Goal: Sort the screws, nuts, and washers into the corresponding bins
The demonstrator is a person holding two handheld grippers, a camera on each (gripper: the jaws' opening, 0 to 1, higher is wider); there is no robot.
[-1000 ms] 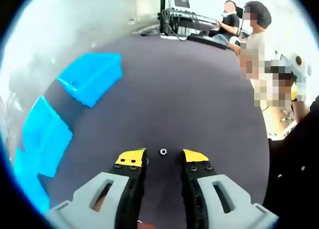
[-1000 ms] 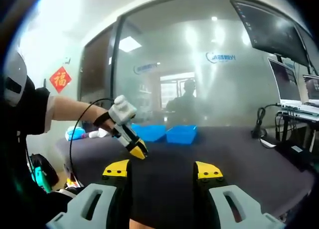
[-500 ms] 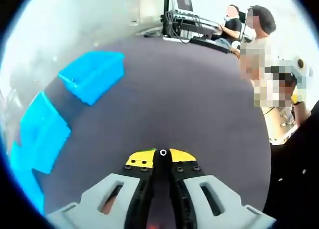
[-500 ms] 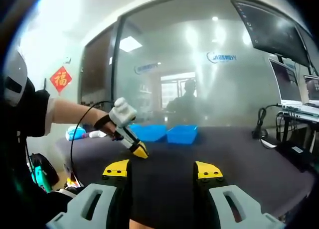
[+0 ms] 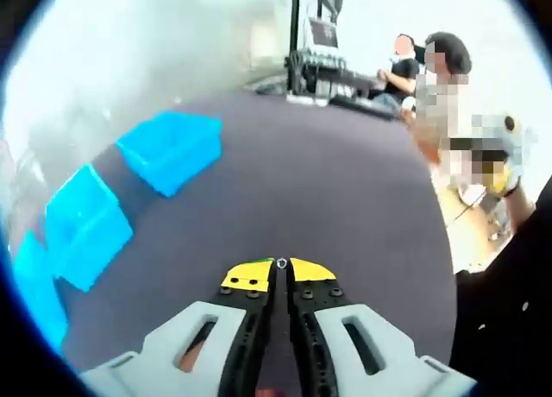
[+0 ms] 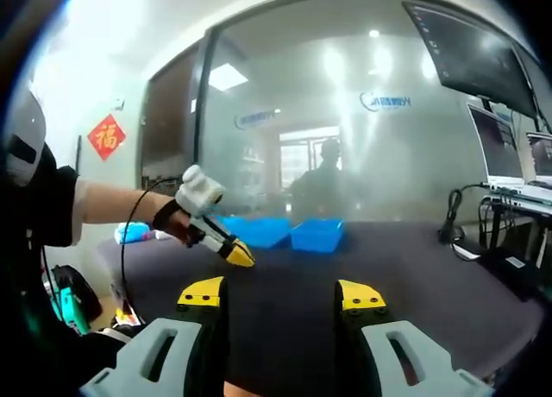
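A: Item one, the left gripper. What do we record?

B: We see its jaws pressed together, pinching a small nut at the yellow tips, above the dark table.

A: Bins?

B: We count three blue bins on the table, well apart from the nut, off to its left in the left gripper view.

A: Item two, the right gripper?

B: We log its jaws spread, nothing between them, over the same table. Beyond it we see the left gripper, near two of the bins.
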